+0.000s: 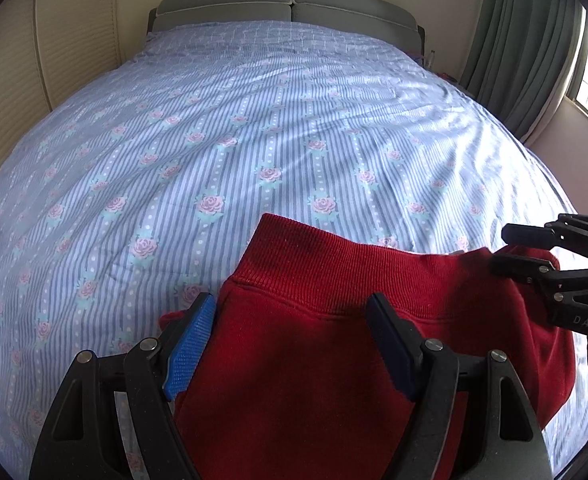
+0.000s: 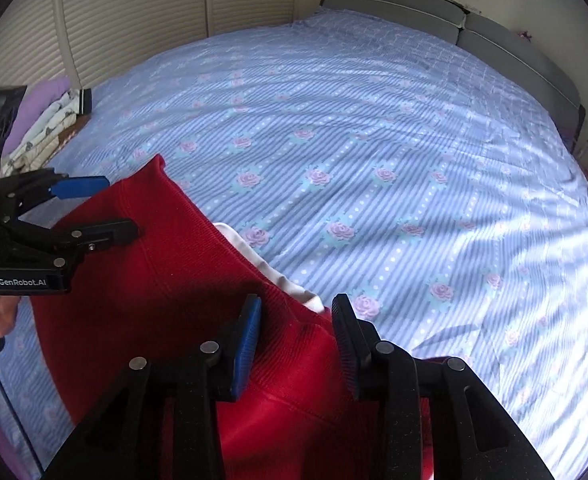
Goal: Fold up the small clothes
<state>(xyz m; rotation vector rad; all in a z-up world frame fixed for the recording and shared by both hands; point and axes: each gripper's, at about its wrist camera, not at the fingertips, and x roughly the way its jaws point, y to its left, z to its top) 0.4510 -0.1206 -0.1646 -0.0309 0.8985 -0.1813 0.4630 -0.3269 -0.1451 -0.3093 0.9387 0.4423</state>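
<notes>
**Red garment at near edge of bed, both grippers over its waistband**

The red garment (image 1: 313,360) lies on the near part of the bed, ribbed waistband (image 1: 333,276) toward the headboard. In my right wrist view a strip of white fabric (image 2: 270,268) shows at the waistband's far edge; I cannot tell whether it is a lining or a separate piece.

My left gripper (image 1: 290,344) is over the garment's left side. Its fingers stand wide apart, blue pad (image 1: 190,344) at the cloth's left edge, the other finger over the red fabric. Whether the pads touch the cloth, I cannot tell.

My right gripper (image 2: 297,344) is at the waistband's right end. There is a moderate gap between the fingers, with ribbed red fabric running through it. The pads do not visibly press it.

Underneath is the blue striped bedsheet (image 1: 254,128) with pink roses, slightly wrinkled. Grey headboard (image 1: 290,4) at the far end, green curtain (image 1: 525,40) by a bright window on the right. The right wrist view shows a stack of folded clothes (image 2: 50,120) at the bed's left edge, beside louvred doors (image 2: 134,12).
</notes>
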